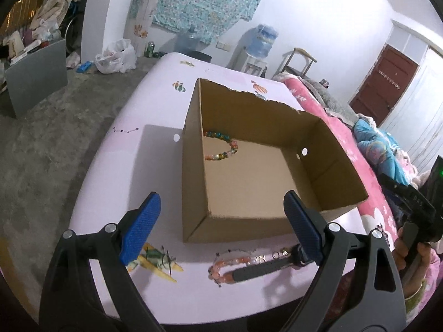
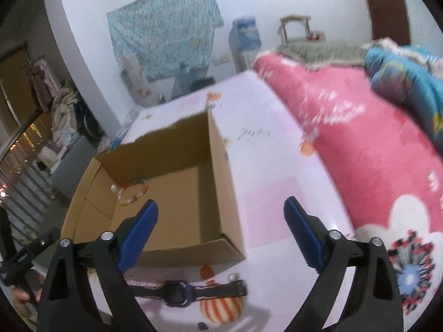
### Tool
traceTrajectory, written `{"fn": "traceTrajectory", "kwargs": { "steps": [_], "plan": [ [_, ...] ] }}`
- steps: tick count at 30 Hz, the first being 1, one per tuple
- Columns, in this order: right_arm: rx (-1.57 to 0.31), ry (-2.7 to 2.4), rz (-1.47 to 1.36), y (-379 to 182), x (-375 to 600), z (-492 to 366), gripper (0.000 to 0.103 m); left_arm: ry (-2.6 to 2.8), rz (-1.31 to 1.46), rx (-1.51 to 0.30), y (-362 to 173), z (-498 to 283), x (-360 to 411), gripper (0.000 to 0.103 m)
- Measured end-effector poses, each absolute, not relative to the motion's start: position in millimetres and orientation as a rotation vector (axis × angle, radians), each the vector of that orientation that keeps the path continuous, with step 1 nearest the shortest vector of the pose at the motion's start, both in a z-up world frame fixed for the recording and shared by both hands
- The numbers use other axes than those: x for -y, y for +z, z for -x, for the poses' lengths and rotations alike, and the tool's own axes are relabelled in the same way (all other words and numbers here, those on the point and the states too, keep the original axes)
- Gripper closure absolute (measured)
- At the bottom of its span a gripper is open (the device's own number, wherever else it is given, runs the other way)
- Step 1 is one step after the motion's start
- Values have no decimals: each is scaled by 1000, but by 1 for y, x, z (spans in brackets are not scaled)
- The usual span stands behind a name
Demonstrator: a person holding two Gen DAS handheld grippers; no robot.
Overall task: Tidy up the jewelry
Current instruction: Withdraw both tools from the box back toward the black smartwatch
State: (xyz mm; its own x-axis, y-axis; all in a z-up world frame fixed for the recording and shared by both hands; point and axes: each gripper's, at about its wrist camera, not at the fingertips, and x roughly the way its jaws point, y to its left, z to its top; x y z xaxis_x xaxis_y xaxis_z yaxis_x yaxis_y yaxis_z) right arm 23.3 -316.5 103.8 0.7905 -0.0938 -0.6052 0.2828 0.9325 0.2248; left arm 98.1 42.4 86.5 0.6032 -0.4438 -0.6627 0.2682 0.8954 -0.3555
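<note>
An open cardboard box [image 1: 326,149] [image 2: 221,166] stands on the pink table. A multicoloured bead bracelet [image 1: 225,145] [image 2: 133,192] lies inside it near a corner. In front of the box, on the table, lie a pink-orange bead bracelet [image 1: 229,265] and a black wristwatch [image 1: 265,267] [image 2: 180,294] with a purple face. My left gripper [image 1: 223,225] hovers open above the box's near edge, with nothing between its fingers. My right gripper [image 2: 221,235] is also open and empty, over the box's near right corner, above the watch.
The table [image 1: 133,171] [image 2: 277,193] carries cartoon prints. A bed with a pink blanket [image 2: 360,138] [image 1: 368,193] borders it on the right. A hand [image 1: 407,251] with the other gripper shows at the right edge of the left wrist view. Concrete floor [image 1: 55,138] lies to the left.
</note>
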Motion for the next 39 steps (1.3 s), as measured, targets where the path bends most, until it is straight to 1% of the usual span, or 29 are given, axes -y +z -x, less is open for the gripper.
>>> {"fn": "traceTrajectory", "kwargs": {
  "steps": [2, 4, 8, 16, 19, 22, 25, 29, 33, 35, 36, 37, 38, 39],
  "plan": [
    [-591, -243, -271, 113, 313, -16, 7, -415, 214, -838, 86, -93, -42, 16],
    [-538, -291, -206, 124, 306, -7, 7, -418, 194, -851, 86, -87, -42, 12],
    [-463, -344, -96, 139, 293, 7, 7, -422, 200, -843, 88, -75, -46, 9],
    [-462, -278, -20, 143, 288, 33, 7, -484, 308, -801, 91, -56, -61, 8],
    [-464, -241, -50, 138, 294, 42, 7, -509, 298, -790, 90, -51, -62, 8],
    [-489, -215, -95, 131, 296, 48, 7, -530, 243, -776, 85, -44, -57, 8],
    [-537, -191, -83, 120, 286, 50, 7, -520, 158, -782, 76, -37, -47, 8],
    [-601, -90, -106, 93, 266, 47, 7, -517, 69, -811, 58, -30, -34, 8],
    [-702, -7, -163, 63, 253, 30, 7, -551, 70, -845, 41, -29, -23, 9],
    [-744, 26, -191, 49, 248, 20, 19, -575, 76, -856, 35, -29, -18, 17],
    [-768, 38, -203, 43, 246, 15, 21, -584, 74, -867, 32, -30, -15, 27],
    [-795, 47, -214, 35, 243, 9, 26, -594, 70, -888, 28, -32, -12, 33],
    [-813, 54, -219, 30, 242, 5, 33, -602, 68, -908, 23, -34, -9, 36],
    [-827, 61, -223, 26, 241, 0, 36, -608, 68, -920, 21, -36, -7, 44]
  ]
}}
